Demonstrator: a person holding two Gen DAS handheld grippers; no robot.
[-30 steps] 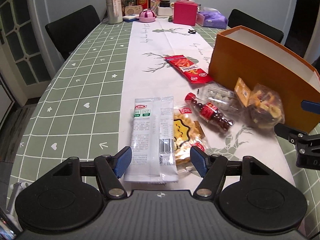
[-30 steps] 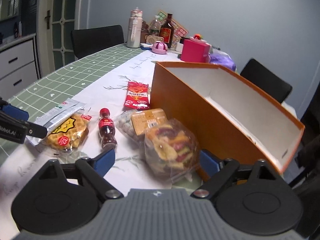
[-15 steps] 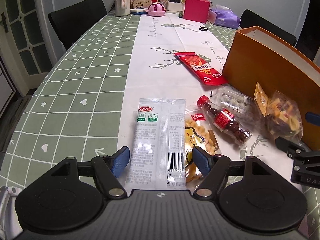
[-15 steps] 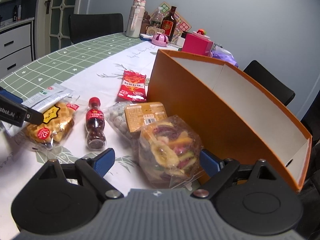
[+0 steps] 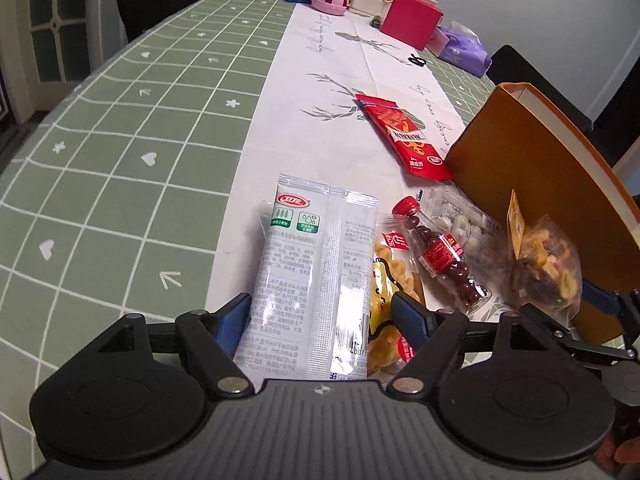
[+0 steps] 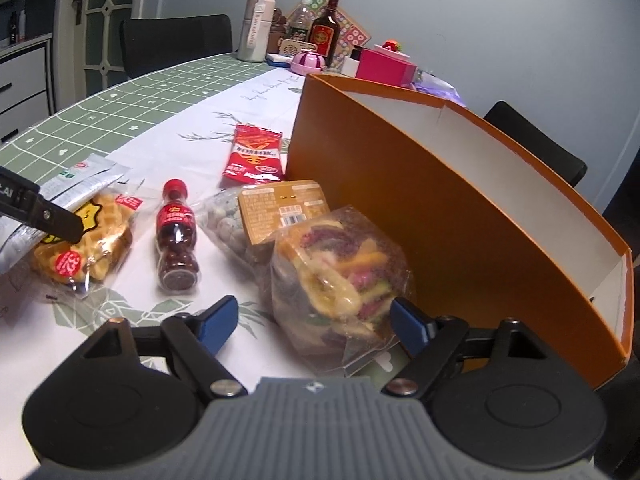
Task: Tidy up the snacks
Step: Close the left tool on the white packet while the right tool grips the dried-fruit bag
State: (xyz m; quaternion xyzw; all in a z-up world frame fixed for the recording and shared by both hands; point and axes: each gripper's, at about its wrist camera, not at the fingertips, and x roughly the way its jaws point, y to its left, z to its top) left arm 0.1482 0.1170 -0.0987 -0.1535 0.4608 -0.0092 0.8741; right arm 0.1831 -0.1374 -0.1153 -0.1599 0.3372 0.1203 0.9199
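the left gripper (image 5: 322, 314) points down at the near end of a silver packet (image 5: 316, 272) lying flat on the white runner of the bench (image 5: 120, 184). its jaws are wide and opening, with the packet between them; the left pad sits right at the packet's edge and the right pad stands over a waffle bag (image 5: 390, 300) that the packet partly overlaps, but no squeeze shows.

the right gripper (image 6: 310, 322) straddles a clear bag of dried fruit (image 6: 340, 276) that stands just beside the orange box (image 6: 460, 216). its jaws are closing, the bag between them; the right pad is at the bag's side, the left pad is apart from it, so the bag is not yet pinched.

between the two grippers, on the runner, lie the waffle bag, a small red-capped bottle (image 6: 176, 236) of dark round sweets lying on its side, and a bag of pale coated nuts (image 6: 228, 220) with a tan label, touching the fruit bag. a red packet (image 6: 254, 156) lies farther off, near the box's far corner. the box is open on top and its white inside shows nothing in the part seen.

at the far end of the bench stand a pink box (image 5: 412, 18), a tall white flask (image 6: 256, 24) and a dark bottle (image 6: 325, 32).
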